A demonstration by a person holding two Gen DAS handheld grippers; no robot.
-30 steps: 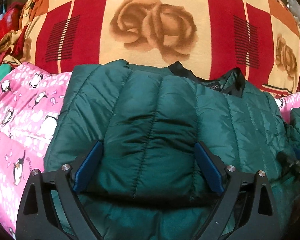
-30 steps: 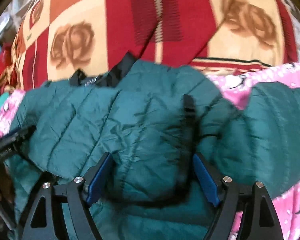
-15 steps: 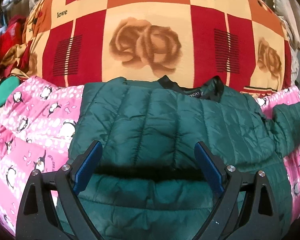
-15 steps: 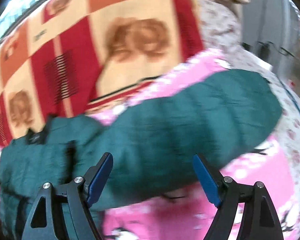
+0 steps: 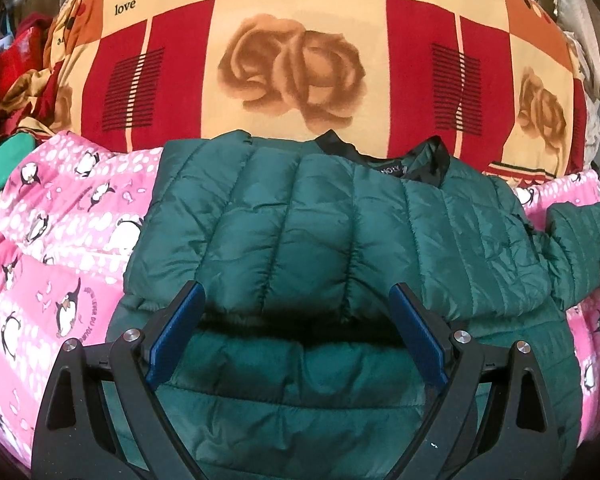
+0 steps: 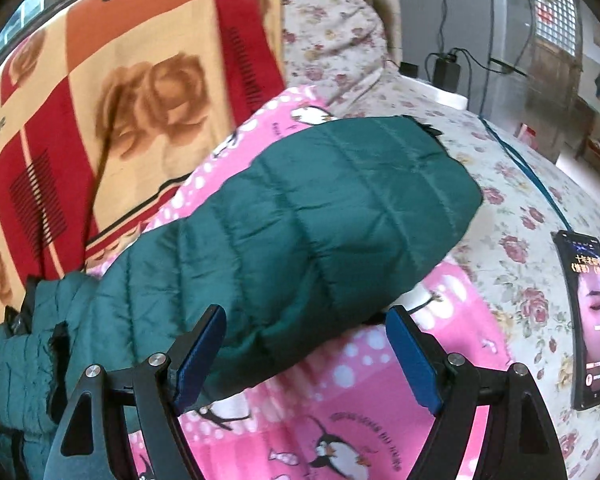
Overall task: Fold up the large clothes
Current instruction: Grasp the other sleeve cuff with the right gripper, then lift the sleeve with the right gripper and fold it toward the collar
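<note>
Presently the sleeve-folding step is judged in hand: right gripper and left gripper fingers released, green jacket beneath both, outstretched sleeve between right fingers awaiting grasp.

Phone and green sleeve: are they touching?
Apart. The right wrist view shows floral sheet between the phone and the sleeve cuff.

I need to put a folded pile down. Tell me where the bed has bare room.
Free: the pink penguin blanket left of the green jacket, and the flowered sheet between the sleeve and the phone. Crowded: the middle, under the jacket.
</note>
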